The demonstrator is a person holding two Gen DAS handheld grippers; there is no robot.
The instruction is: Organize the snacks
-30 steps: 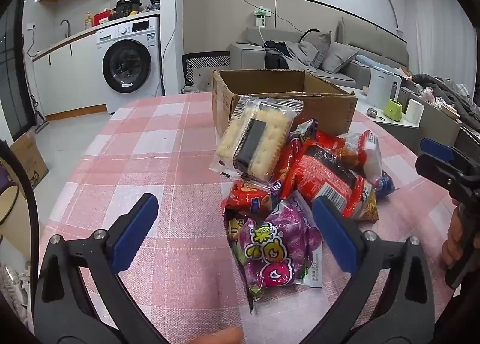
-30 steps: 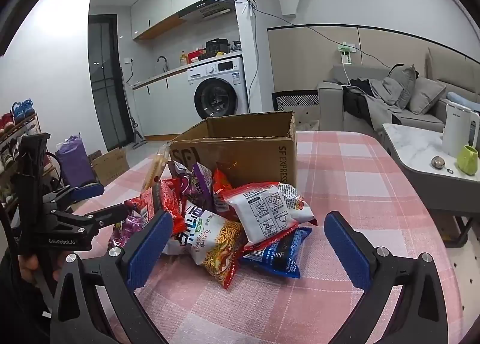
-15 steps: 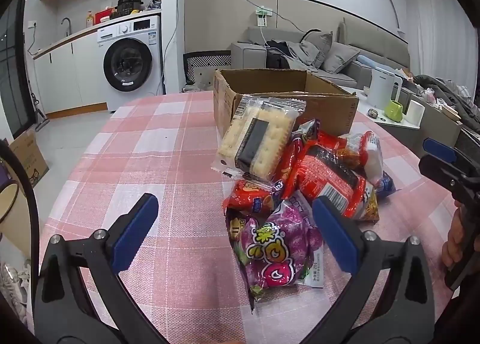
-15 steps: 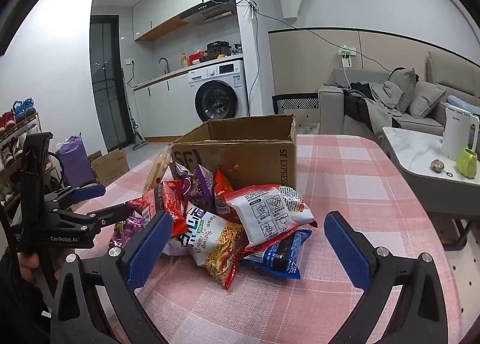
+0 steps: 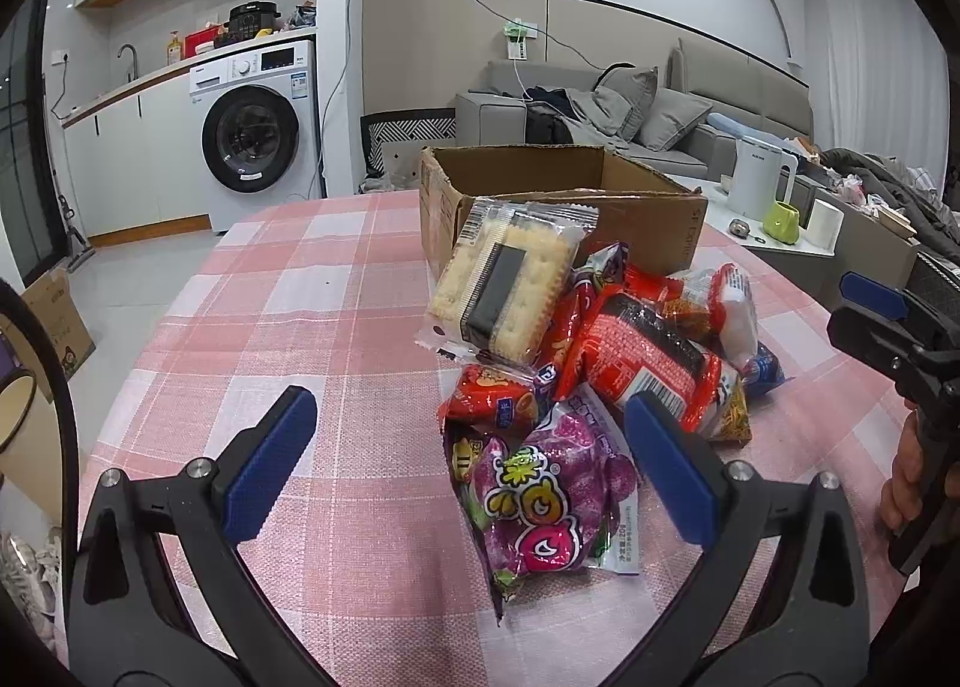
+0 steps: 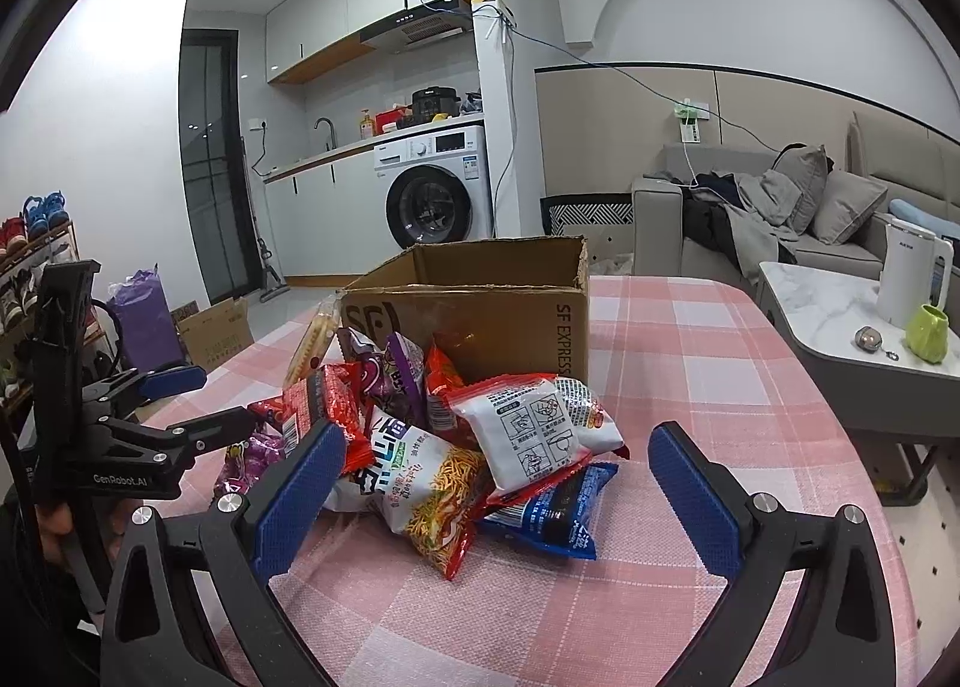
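A pile of snack packets lies on the pink checked tablecloth in front of an open cardboard box. In the left wrist view a cracker pack leans on the box, with a red noodle packet and a purple candy bag nearer me. My left gripper is open and empty, just short of the purple bag. In the right wrist view my right gripper is open and empty, facing a white packet, a noodle bag and a blue packet. The box stands behind them.
A side table with a white kettle and a green cup stands right of the table. A washing machine and a sofa are in the background. The left gripper also shows in the right wrist view.
Both grippers have drifted slightly; the pile and box sit a touch lower and closer in both views. Nothing was taken hold of.
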